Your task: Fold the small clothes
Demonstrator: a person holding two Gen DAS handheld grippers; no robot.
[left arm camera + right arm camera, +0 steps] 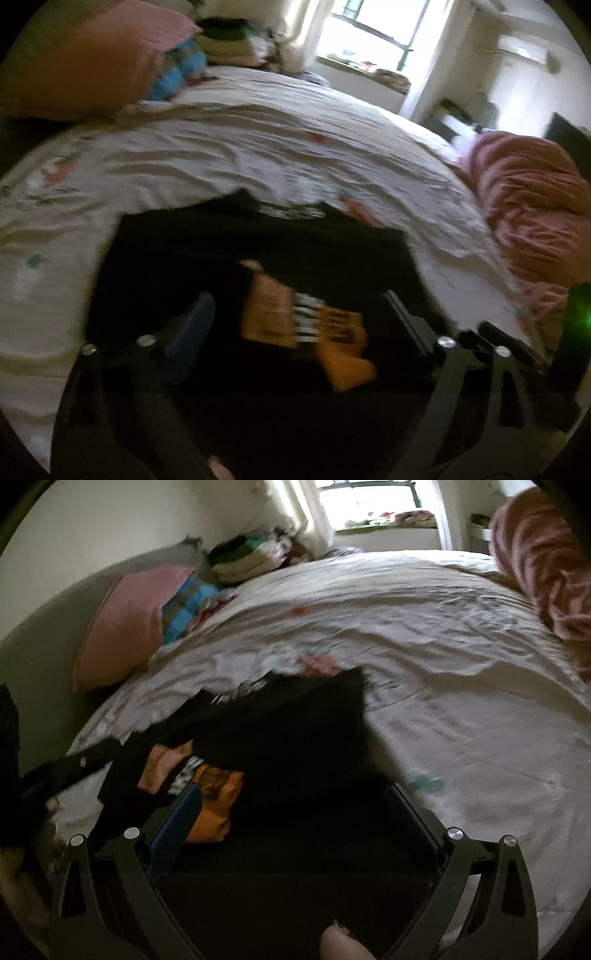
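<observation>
Black shirt (258, 240) — orange print (325, 332) showing — partly folded.

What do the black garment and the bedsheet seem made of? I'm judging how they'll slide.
Black garment: probably soft matte knit; it drapes limply, and its orange print looks flat. Bedsheet: likely thin woven cotton, matte with fine wrinkles. Blur leaves both uncertain.

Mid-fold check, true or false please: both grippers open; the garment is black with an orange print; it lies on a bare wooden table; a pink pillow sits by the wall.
1. Both the left gripper and right gripper are open: true.
2. The black garment has an orange print: true.
3. It lies on a wooden table: false, on a white bedsheet.
4. A pink pillow sits by the wall: true.
5. Folded clothes are stacked on the garment: false, the stack is far behind.
</observation>
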